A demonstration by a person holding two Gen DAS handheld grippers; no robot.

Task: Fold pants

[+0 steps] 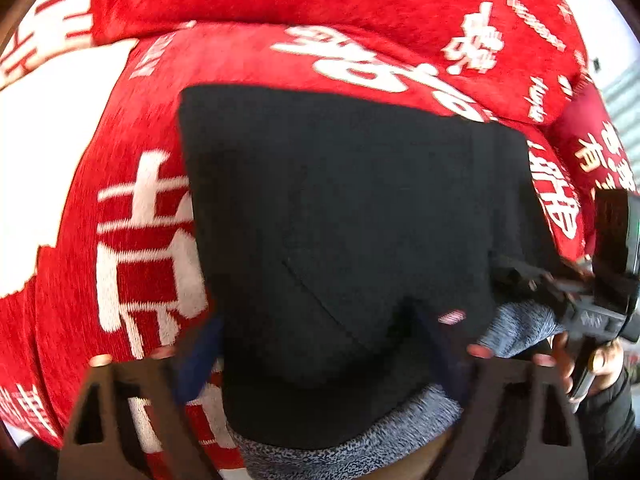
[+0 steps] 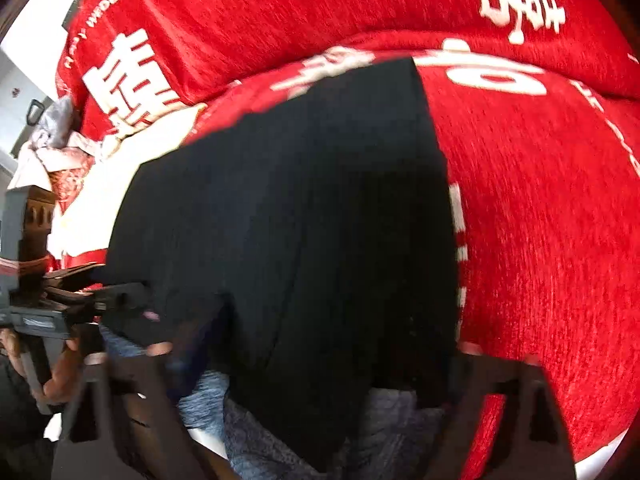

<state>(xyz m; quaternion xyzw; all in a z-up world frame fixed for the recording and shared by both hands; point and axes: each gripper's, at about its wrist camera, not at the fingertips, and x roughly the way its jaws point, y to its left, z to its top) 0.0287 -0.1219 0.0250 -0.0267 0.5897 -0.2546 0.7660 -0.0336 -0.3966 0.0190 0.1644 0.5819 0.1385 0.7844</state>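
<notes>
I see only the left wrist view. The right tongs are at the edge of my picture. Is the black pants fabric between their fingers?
Observer: Yes. In the right wrist view, the near edge of the black pants lies between the spread fingers of the right tongs.
Operator: Is there any other cloth nearby?
Observer: Yes. A heap of grey and pink cloth lies at the far left of that view, beside the red cover.

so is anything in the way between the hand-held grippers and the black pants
Nothing visible. The black pants lie flat on the red blanket, and the left hand-held gripper and right hand-held gripper each already straddle the near edge, jaws apart around the fabric.
</notes>
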